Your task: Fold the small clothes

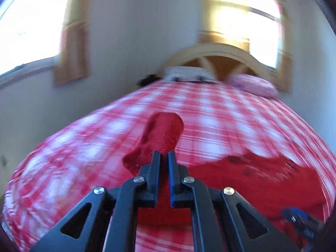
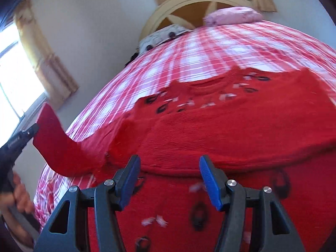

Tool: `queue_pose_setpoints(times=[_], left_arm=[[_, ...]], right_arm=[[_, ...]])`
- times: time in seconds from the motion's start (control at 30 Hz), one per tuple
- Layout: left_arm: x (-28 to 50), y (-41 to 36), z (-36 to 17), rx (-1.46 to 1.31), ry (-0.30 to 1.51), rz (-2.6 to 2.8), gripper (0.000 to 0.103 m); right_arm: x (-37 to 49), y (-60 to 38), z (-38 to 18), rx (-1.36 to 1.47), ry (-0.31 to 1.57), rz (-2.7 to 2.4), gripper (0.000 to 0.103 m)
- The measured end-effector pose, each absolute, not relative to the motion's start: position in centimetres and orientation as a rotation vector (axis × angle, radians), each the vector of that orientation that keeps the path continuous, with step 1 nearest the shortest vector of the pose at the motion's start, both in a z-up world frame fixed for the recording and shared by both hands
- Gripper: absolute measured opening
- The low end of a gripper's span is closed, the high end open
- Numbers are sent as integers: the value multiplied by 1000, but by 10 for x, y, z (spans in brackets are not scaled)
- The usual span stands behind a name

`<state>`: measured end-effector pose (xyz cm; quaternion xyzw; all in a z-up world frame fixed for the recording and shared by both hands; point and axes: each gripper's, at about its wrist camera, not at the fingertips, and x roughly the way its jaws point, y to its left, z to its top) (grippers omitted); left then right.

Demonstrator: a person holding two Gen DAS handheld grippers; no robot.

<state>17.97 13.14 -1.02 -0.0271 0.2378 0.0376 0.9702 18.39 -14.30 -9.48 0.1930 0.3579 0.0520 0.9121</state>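
A small red knitted sweater (image 2: 241,130) with black and white marks lies spread on the bed. My left gripper (image 1: 164,157) is shut on the end of its red sleeve (image 1: 161,134) and holds it lifted above the bed. In the right wrist view the lifted sleeve (image 2: 54,147) rises at the left, with the left gripper's tip (image 2: 31,131) at its cuff. My right gripper (image 2: 170,163) is open and empty, just above the sweater's lower body. The sweater's body also shows in the left wrist view (image 1: 262,176).
The bed has a red and white checked cover (image 1: 189,109). A pink pillow (image 2: 233,15) and a spotted white pillow (image 2: 161,35) lie by the arched wooden headboard (image 2: 189,2). Curtained windows (image 1: 27,25) are in the white walls. A hand (image 2: 21,197) shows at the left edge.
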Motion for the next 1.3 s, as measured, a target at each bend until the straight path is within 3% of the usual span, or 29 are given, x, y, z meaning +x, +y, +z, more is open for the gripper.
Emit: queue_pose_setpoints(times=[0.23, 0.37, 0.43, 0.5, 0.6, 0.73, 0.87, 1.0, 1.07, 1.17, 1.2, 1.3], left_arm=[[177, 13, -60, 122, 574, -120, 9], [167, -11, -87, 226, 675, -182, 19], [154, -11, -92, 267, 695, -199, 37], [134, 2, -82, 232, 666, -210, 73], [105, 32, -67, 156, 598, -170, 91], [88, 69, -56, 97, 553, -89, 91], [92, 97, -58, 65, 573, 8, 91], [97, 123, -64, -9, 612, 61, 91], [99, 131, -66, -31, 622, 82, 91], [99, 138, -70, -46, 635, 99, 91], [100, 141, -71, -49, 638, 103, 91], [99, 147, -72, -68, 643, 116, 91]], right_arm=[[153, -196, -88, 477, 718, 3, 60], [144, -205, -90, 485, 729, 1, 60], [145, -207, -93, 502, 737, 11, 60], [146, -209, -93, 527, 737, 31, 60], [149, -208, -86, 575, 703, 97, 60], [174, -189, -77, 617, 724, 231, 68], [204, -164, -84, 589, 791, 259, 68], [221, -123, -93, 382, 822, 231, 67], [226, -101, -101, 272, 850, 213, 56], [224, -85, -106, 140, 859, 171, 31], [226, -83, -105, 130, 867, 190, 17], [229, -85, -95, 135, 871, 201, 10]])
